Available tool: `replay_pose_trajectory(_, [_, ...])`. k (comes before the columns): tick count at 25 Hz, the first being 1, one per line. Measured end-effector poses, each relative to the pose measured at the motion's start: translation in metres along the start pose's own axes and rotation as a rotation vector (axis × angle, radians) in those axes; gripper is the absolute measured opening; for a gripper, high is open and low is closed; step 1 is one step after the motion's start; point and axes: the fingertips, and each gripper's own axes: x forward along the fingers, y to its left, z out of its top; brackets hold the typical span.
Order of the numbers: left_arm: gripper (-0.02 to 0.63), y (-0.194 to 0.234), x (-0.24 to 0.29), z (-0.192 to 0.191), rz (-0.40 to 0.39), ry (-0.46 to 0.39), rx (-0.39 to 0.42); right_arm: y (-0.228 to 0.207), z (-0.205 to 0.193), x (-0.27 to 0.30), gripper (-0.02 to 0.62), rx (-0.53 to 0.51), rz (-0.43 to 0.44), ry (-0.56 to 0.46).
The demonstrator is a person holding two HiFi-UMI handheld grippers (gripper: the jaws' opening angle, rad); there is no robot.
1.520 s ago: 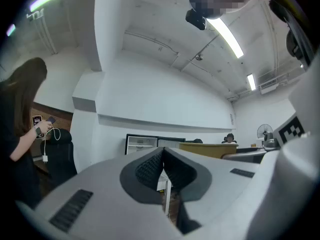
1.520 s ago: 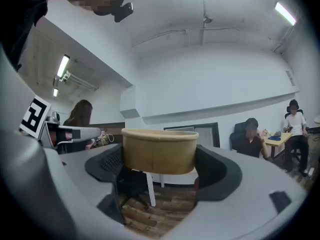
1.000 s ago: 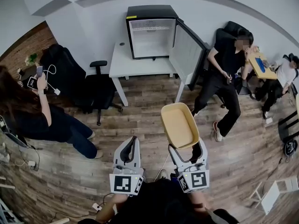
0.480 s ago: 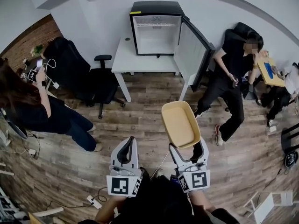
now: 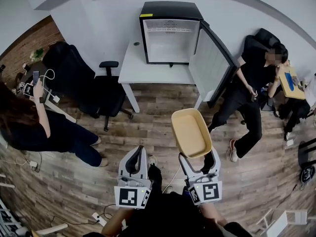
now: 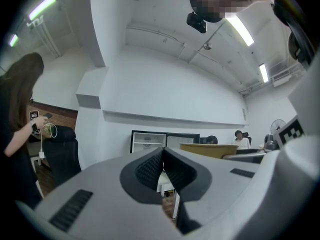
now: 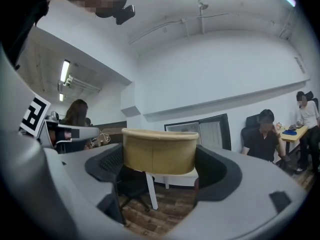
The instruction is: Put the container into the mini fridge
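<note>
A tan, empty, rounded-rectangular container is held out in front of me, with my right gripper shut on its near end. In the right gripper view the container fills the space between the jaws of the right gripper. My left gripper hangs beside it with jaws closed on nothing; in the left gripper view its pads meet. The black mini fridge stands on a white table against the far wall, its door swung wide to the right and its white interior bare.
A black office chair stands left of the table. A seated person with a phone is at left. Another person sits right of the fridge door, with more people and a small yellow table beyond. Wood floor lies between me and the table.
The view has shifted a little toward the fridge and table. Both grippers and the container keep their positions relative to me.
</note>
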Motion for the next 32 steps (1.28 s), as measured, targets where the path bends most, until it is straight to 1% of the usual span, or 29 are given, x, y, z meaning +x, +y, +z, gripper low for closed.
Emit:
replay_pose_trajectory(7, [0.009, 0.075, 0.108, 0.002, -0.045, -0.025, -0.009, -0.008, 0.008, 0.121, 0.459, -0.029, -0.045, -0.014])
replay_pose_trajectory(12, [0.009, 0.118, 0.167, 0.003, -0.109, -0.022, -0.028, -0.006, 0.016, 0.197, 0.459, -0.023, -0.08, -0.026])
replay_pose_trajectory(15, [0.009, 0.142, 0.199, 0.003, -0.13, -0.023, -0.031, -0.008, 0.022, 0.239, 0.459, -0.014, -0.098, -0.036])
replay_pose_trajectory(18, [0.009, 0.156, 0.221, -0.001, -0.138, -0.004, -0.065, -0.014, 0.023, 0.269, 0.459, -0.013, -0.109, -0.031])
replay_pose_trajectory(23, [0.009, 0.174, 0.263, -0.008, -0.141, -0.001, -0.056, -0.031, 0.02, 0.319, 0.459, -0.014, -0.114, -0.02])
replay_pose_trajectory(28, [0.009, 0.187, 0.315, -0.012, -0.122, 0.001, -0.057, -0.061, 0.019, 0.38, 0.459, -0.02, -0.103, -0.027])
replay_pose_trajectory(32, [0.009, 0.195, 0.368, -0.016, -0.1, 0.006, -0.056, -0.092, 0.024, 0.435, 0.459, -0.022, -0.082, -0.038])
